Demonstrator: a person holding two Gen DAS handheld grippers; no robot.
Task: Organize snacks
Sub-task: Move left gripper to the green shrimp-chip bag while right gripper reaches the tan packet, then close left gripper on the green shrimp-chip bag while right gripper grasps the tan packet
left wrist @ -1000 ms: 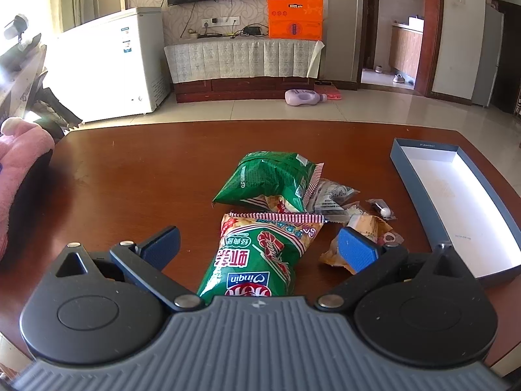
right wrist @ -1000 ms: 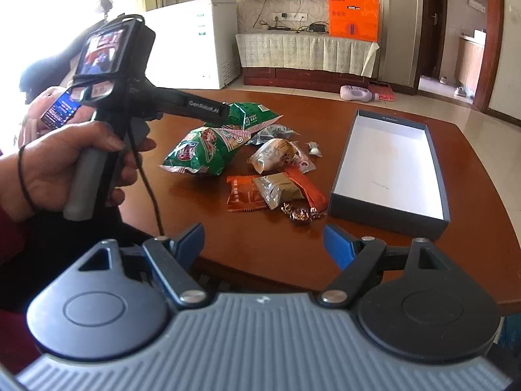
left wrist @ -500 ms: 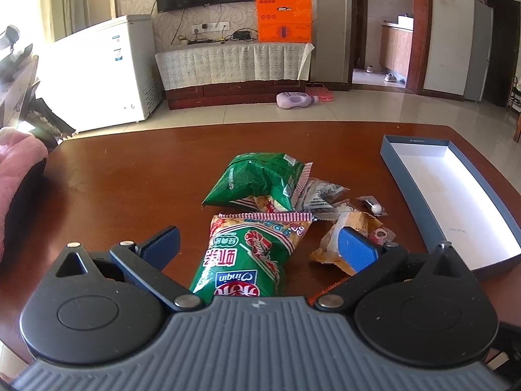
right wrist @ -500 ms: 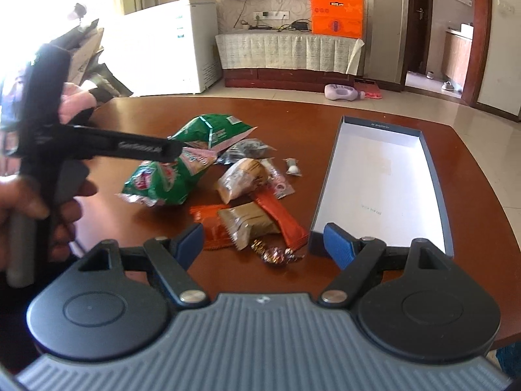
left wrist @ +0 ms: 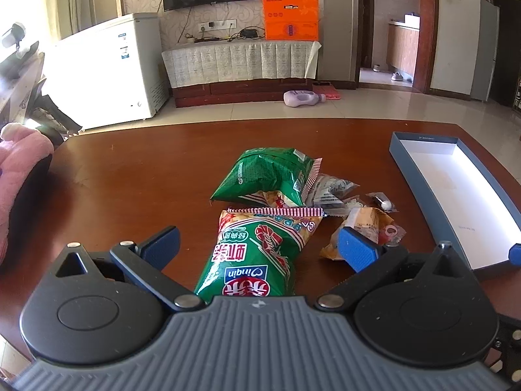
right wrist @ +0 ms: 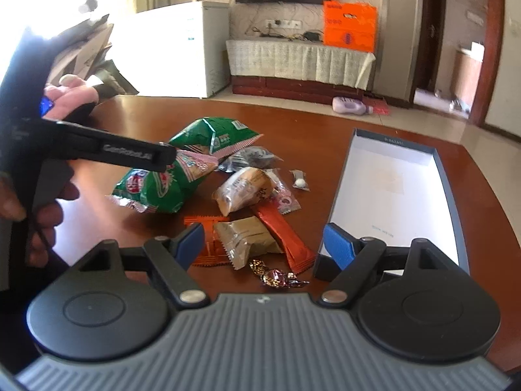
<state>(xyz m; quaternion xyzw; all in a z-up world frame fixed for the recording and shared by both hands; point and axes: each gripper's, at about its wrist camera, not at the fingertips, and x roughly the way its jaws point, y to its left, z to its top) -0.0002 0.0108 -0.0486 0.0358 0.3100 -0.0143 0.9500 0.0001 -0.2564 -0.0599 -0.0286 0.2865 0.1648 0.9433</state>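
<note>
A pile of snacks lies mid-table. My left gripper (left wrist: 259,249) is open, its jaws either side of a green shrimp-chip bag (left wrist: 257,254); a second green bag (left wrist: 270,174) lies beyond. My right gripper (right wrist: 265,244) is open and empty, hovering above a tan wrapped cake (right wrist: 250,239), orange-red packets (right wrist: 286,238) and foil candies (right wrist: 273,275). The left gripper's black body (right wrist: 107,150) shows over the near green bag (right wrist: 159,187). An empty blue box (right wrist: 394,202) with a white inside lies to the right; it also shows in the left wrist view (left wrist: 456,192).
The brown wooden table (left wrist: 136,176) carries everything. A clear-wrapped bun (right wrist: 244,189), a grey packet (right wrist: 250,159) and a small white candy (right wrist: 299,182) lie in the pile. A pink sleeve (left wrist: 19,176) is at the left edge.
Both grippers have moved forward over the table toward the snacks. The left one has closed in on the near green bag; the right one has come over the front packets and box corner.
</note>
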